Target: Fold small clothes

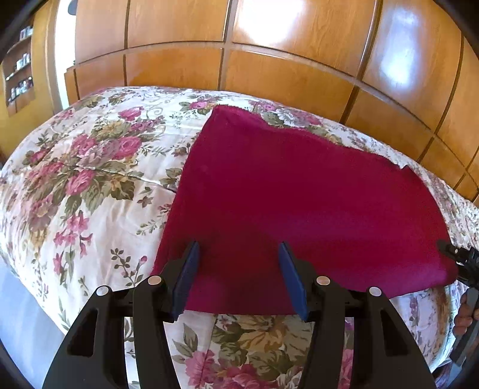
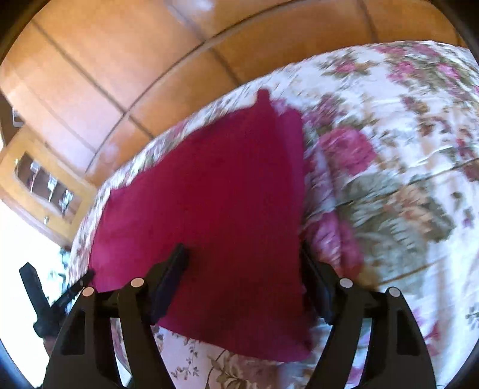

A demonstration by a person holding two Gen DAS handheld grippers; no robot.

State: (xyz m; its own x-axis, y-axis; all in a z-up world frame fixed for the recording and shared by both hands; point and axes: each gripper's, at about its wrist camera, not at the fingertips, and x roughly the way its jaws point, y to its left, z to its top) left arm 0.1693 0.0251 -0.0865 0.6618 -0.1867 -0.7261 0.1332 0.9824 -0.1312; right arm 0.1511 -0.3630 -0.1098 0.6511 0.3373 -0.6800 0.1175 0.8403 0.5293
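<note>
Wooden wardrobe panels (image 1: 269, 68) back a floral bedspread (image 1: 89, 167). Magenta cloth (image 1: 299, 194) lies flat on it. Left gripper (image 1: 239, 254) and right gripper (image 2: 242, 254) stand open over the cloth's near edge, gripping nothing.

Bright daylight, glare blooming white on the glossy wooden wardrobe doors (image 1: 269, 24). Left wrist view is sharp; right wrist view smears with motion blur, blown out white at lower left. Fisheye bends every edge, dark corners.

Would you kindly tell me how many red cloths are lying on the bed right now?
1. The red cloth lies spread on the floral bedspread, near its front edge; more could lie outside the views.
</note>
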